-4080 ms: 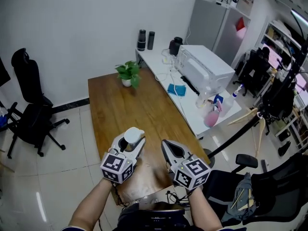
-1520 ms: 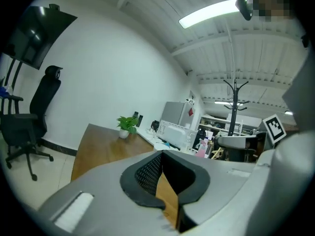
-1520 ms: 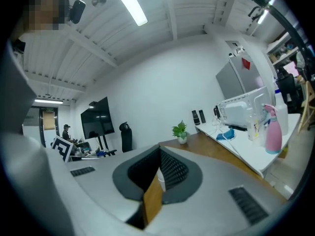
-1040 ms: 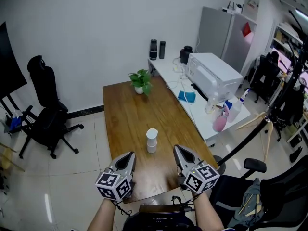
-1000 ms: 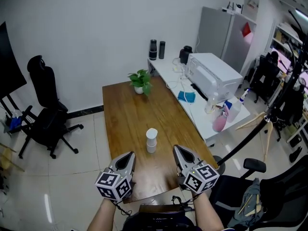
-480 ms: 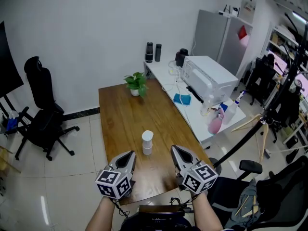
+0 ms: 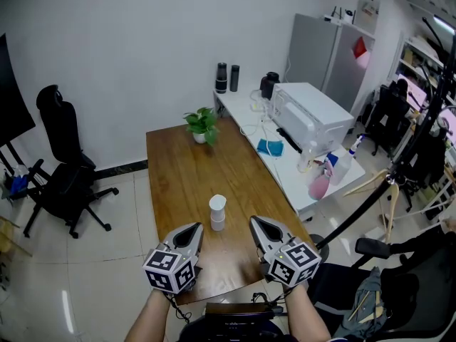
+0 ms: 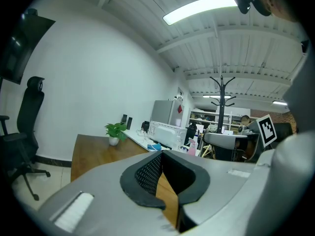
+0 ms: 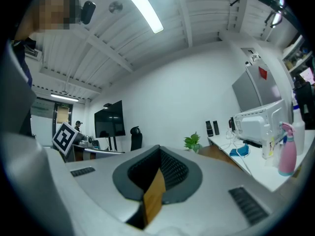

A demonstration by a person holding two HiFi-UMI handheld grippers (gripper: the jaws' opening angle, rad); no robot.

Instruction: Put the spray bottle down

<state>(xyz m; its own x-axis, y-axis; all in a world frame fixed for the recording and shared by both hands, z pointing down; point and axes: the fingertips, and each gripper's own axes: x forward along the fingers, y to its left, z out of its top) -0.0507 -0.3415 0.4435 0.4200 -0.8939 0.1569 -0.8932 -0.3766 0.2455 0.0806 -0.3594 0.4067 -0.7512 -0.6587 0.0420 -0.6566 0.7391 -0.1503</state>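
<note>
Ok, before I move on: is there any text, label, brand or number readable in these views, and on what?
No readable text in any view.
Spray bottle on the wooden table: plain white, no label showing.
Cubes on the left gripper and right gripper: black-and-white square patterns only, no letters.
Red sign on the grey cabinet: too small to read.

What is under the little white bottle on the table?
The spray bottle stands on the brown wooden table, bare wood all around it. The spot right beneath its base is covered by the bottle itself.
</note>
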